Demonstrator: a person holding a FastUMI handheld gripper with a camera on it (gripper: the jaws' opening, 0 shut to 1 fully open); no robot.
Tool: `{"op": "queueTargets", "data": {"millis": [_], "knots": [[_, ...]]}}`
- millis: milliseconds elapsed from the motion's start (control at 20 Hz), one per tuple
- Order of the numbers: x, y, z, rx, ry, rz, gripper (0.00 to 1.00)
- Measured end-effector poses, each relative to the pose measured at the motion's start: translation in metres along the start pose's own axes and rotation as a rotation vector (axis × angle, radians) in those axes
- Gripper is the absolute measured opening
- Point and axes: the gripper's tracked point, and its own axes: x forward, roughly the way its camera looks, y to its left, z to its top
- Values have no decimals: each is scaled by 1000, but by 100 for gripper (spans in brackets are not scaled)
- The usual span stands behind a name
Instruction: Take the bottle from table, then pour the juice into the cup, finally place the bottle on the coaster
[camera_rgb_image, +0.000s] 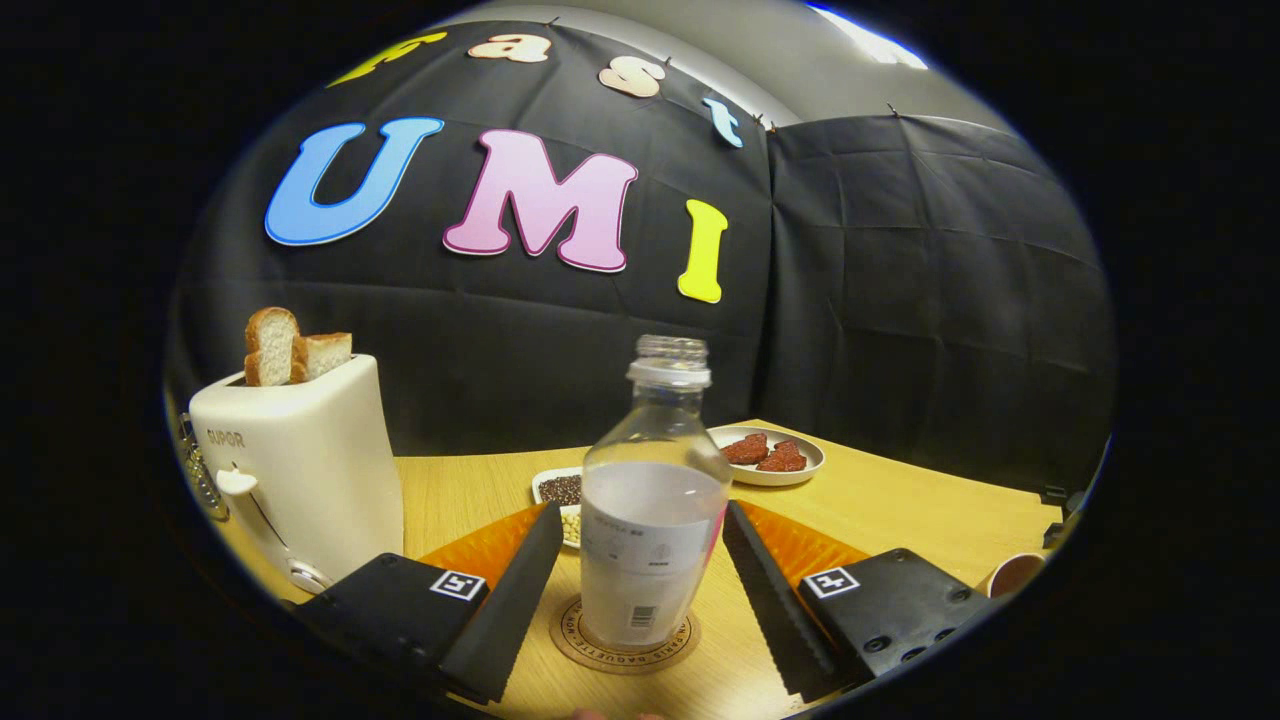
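A white toaster (300, 465) with two bread slices (290, 345) stands left of centre on the wooden desk (900, 500). Mid-frame sit a small dish of seeds (560, 490) and a plate (790, 475) holding red pieces (765, 452).

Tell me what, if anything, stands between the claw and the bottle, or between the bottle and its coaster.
Nothing visible. The clear plastic bottle with milky liquid already stands on the round cork coaster, between the open claw fingers, with gaps on both sides.

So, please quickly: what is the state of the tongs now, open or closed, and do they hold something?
Tongs: open, holding nothing; the clear plastic bottle with white juice stands between the fingers on the round cork coaster, untouched.
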Motion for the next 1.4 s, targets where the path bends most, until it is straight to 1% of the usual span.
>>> {"op": "queueTargets", "data": {"millis": [50,300,500,750,1000,1250,1400], "knots": [[-2,-1,0,8,4,2,97],[-14,-9,2,33,17,5,97],[-33,-11,7,27,25,37,97],[-77,-14,32,4,5,101,97],[-126,-13,60,-19,-27,194,97],[-179,-13,83,-72,-50,324,97],[-208,-8,98,-67,-59,420,97]]}}
